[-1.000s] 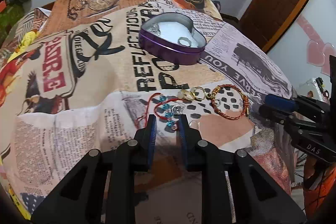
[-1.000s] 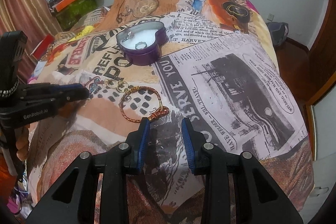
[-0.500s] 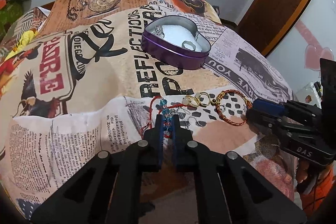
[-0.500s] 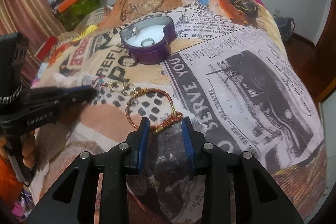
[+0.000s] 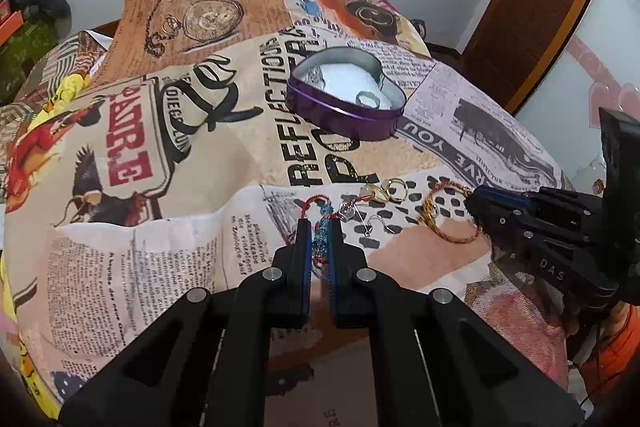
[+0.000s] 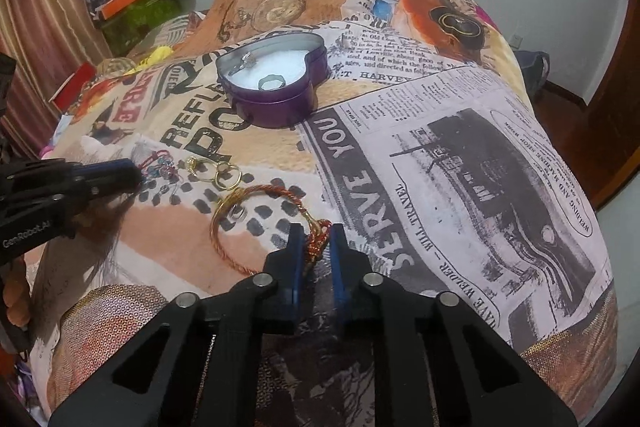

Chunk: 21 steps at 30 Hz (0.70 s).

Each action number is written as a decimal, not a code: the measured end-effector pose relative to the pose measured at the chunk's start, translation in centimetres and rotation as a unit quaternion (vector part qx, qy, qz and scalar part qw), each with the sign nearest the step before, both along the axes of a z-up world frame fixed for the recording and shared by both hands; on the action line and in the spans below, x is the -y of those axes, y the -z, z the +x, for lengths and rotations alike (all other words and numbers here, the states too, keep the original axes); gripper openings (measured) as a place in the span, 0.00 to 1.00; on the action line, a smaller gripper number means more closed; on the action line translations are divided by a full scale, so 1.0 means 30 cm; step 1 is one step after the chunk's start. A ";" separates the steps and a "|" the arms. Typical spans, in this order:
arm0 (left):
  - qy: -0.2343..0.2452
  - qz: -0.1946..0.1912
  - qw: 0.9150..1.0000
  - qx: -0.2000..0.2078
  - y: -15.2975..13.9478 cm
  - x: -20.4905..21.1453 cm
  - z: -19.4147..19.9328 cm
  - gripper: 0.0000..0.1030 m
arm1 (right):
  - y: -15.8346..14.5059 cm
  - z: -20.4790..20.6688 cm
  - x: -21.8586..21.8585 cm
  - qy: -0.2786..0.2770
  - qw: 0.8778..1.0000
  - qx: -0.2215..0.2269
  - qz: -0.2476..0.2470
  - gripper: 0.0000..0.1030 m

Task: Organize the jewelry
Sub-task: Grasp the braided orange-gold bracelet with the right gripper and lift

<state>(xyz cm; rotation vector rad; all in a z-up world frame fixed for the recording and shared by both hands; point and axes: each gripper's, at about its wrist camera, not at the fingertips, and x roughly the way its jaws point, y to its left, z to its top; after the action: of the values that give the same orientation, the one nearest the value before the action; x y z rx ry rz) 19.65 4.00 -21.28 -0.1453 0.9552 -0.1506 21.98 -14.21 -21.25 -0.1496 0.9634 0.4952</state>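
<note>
Bedspread [image 6: 400, 155] printed with "SERVE YOU", "REFLECTION", "T. HARVEY", "WEAVE WELDER – WILL TRAVEL", left hand-held gripper [image 6: 136, 173] body marked "GenRobot.AI", right hand-held gripper [image 5: 474, 201] body marked "DAS"

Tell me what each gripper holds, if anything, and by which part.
Left gripper: shut on the red-cord bracelet, at its blue beads. Right gripper: shut on the orange-and-gold bangle, at its red-wrapped clasp end.
</note>
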 end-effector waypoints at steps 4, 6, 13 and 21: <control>-0.001 0.002 1.000 0.010 -0.032 0.001 -0.006 0.05 | -0.005 -0.001 0.004 0.003 1.000 0.002 0.002 0.07; -0.001 0.002 1.000 0.018 -0.055 0.003 -0.012 0.05 | -0.015 -0.004 0.008 0.003 1.000 0.004 0.007 0.07; 0.000 0.008 0.999 0.046 -0.139 0.009 -0.037 0.05 | -0.071 -0.020 0.015 0.006 1.000 0.023 0.016 0.07; 0.001 0.009 0.997 0.078 -0.231 0.011 -0.071 0.05 | -0.162 -0.039 0.025 0.012 0.998 0.056 0.027 0.07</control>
<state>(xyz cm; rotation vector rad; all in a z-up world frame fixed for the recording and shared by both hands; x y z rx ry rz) 17.52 3.67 -14.35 -0.1138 0.8012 -0.1529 20.81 -14.96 -16.39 -0.1159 0.8396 0.4862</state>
